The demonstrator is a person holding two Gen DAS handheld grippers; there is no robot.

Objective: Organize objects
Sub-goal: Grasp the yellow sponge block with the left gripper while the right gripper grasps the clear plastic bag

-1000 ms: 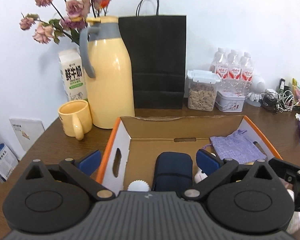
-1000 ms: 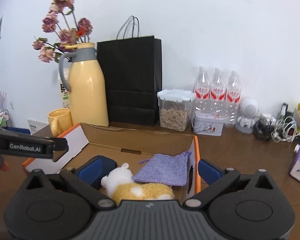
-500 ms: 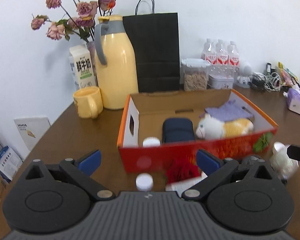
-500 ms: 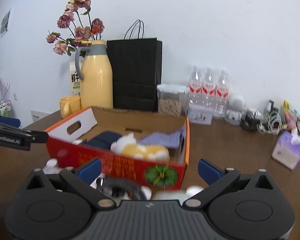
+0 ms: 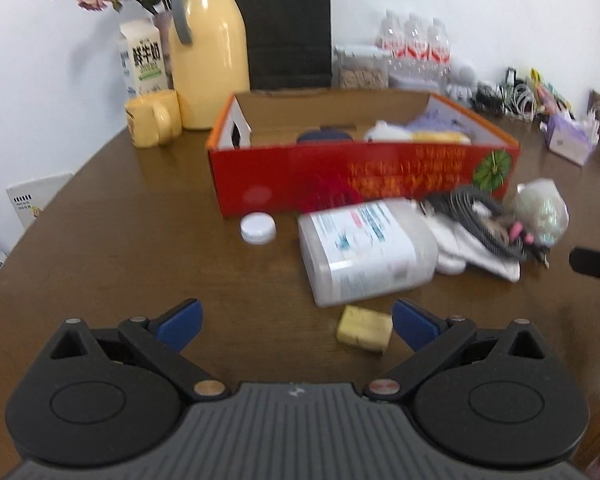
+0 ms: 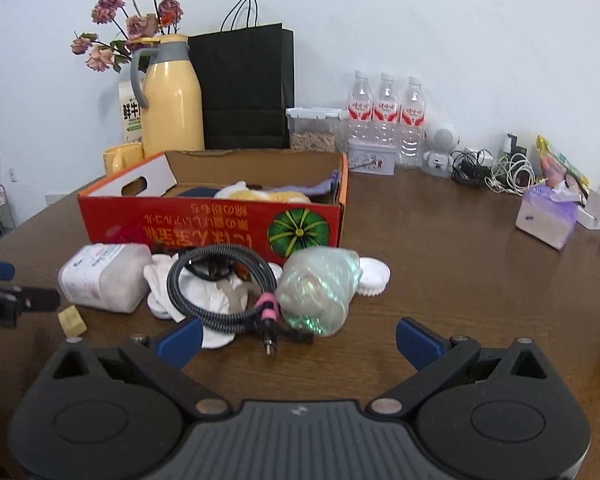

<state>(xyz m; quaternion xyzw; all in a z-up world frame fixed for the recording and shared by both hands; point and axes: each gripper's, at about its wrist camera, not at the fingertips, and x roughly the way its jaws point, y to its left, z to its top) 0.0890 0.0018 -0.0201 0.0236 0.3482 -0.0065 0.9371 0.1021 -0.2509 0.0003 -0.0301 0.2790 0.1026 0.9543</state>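
Observation:
A red and orange cardboard box [image 5: 364, 176] [image 6: 220, 224] stands mid-table holding a plush toy [image 6: 256, 194], a purple pouch [image 5: 436, 120] and a dark case [image 5: 324, 136]. In front of it lie a clear plastic jar [image 5: 364, 252] [image 6: 104, 276] on its side, a coiled braided cable [image 6: 220, 288] on white cloth, a shiny wrapped bundle [image 6: 320, 288] [image 5: 540, 212], a white lid [image 5: 258, 229], another white lid [image 6: 374, 274] and a small yellow block [image 5: 364, 328] [image 6: 73, 320]. My left gripper [image 5: 296, 320] is open, close behind the block. My right gripper [image 6: 298, 334] is open, empty, just before the cable and bundle.
Along the back wall stand a yellow thermos [image 6: 172, 100], yellow mug [image 5: 152, 124], milk carton [image 5: 142, 60], dried flowers [image 6: 128, 24], black paper bag [image 6: 246, 88], snack container [image 6: 314, 130], three water bottles [image 6: 386, 112], a tin [image 6: 372, 158], chargers and cables [image 6: 488, 168] and a tissue pack [image 6: 546, 216].
Both grippers have pulled back and down from over the box; the clutter in front of the box has come into view. Both stayed open and empty.

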